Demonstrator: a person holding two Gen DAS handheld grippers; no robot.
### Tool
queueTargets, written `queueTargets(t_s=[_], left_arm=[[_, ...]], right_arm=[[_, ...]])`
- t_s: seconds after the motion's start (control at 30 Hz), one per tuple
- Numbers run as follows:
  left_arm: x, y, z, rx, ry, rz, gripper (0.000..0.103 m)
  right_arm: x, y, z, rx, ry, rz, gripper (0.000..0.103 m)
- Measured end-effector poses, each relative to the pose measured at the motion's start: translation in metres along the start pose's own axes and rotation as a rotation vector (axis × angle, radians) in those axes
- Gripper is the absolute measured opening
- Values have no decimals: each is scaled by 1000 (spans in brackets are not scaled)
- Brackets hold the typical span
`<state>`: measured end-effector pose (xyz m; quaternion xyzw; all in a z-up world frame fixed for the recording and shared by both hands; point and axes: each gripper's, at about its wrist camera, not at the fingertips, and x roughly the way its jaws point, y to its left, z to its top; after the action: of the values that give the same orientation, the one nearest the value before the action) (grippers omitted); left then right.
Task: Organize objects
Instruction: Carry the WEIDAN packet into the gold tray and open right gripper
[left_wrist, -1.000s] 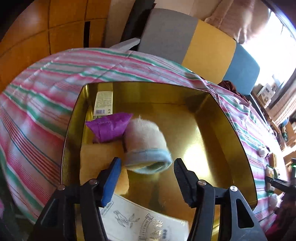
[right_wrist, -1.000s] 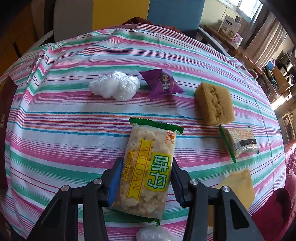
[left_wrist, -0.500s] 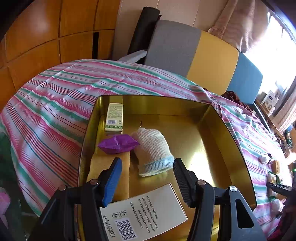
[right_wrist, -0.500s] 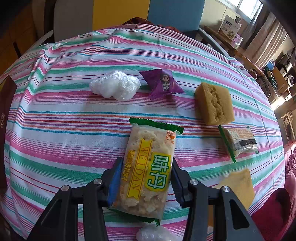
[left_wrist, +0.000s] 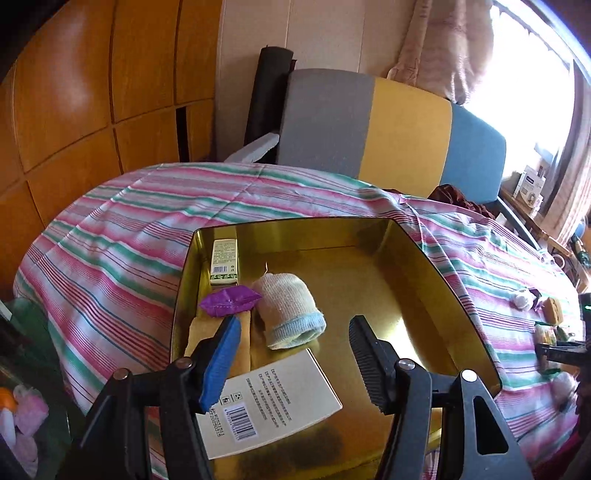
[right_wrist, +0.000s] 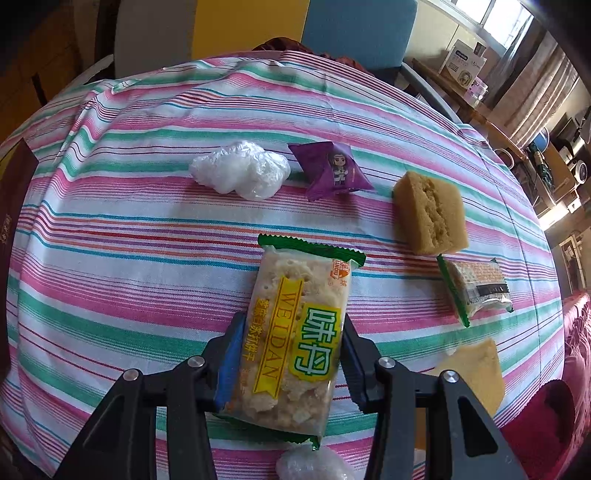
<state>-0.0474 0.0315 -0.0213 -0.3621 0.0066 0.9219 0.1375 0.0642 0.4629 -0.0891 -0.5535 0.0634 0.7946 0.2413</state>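
Note:
My left gripper (left_wrist: 293, 338) is open and empty above a gold tin box (left_wrist: 436, 266) on the striped tablecloth. In the box lie a white sock with a blue cuff (left_wrist: 290, 312), a purple snack packet (left_wrist: 229, 297), a small green-white carton (left_wrist: 224, 261), a yellow sponge (left_wrist: 197, 334) and a white box with a barcode (left_wrist: 273, 398). My right gripper (right_wrist: 288, 338) is shut on a WEIDAN cracker packet (right_wrist: 299, 332) over the table.
On the tablecloth in the right wrist view lie a crumpled clear plastic wad (right_wrist: 240, 170), a purple packet (right_wrist: 334, 171), a brown sponge (right_wrist: 430, 214), a small wrapped cracker (right_wrist: 478, 288) and a yellow sponge piece (right_wrist: 476, 365). A grey, yellow and blue chair (left_wrist: 388, 129) stands behind the table.
My left gripper has let go of the sock, which now lies in the tin, and has drawn up and back from the box. My right gripper and its cracker packet have not moved.

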Motion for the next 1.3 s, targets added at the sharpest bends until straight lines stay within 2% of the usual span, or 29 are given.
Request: queueTargets(t_s=[0.3, 0.63, 0.93, 1.07, 1.2, 1.3], left_arm=[[-10, -6, -6, 28, -14, -4, 62], [-7, -6, -12, 30, 3, -12, 62], [-7, 2, -11, 27, -3, 3, 62], [-12, 11, -8, 15, -19, 15, 62], [-18, 26, -6, -13, -30, 41, 62], [-20, 40, -7, -45, -32, 66, 62]], right_arm=[[0, -1, 1, -2, -9, -1, 48], [-5, 0, 6, 14, -40, 53, 48], [-51, 7, 17, 85, -146, 166, 48], [-88, 48, 30, 28, -224, 276, 48], [-129, 118, 34, -108, -291, 404, 48], [-146, 177, 31, -221, -295, 498, 48]])
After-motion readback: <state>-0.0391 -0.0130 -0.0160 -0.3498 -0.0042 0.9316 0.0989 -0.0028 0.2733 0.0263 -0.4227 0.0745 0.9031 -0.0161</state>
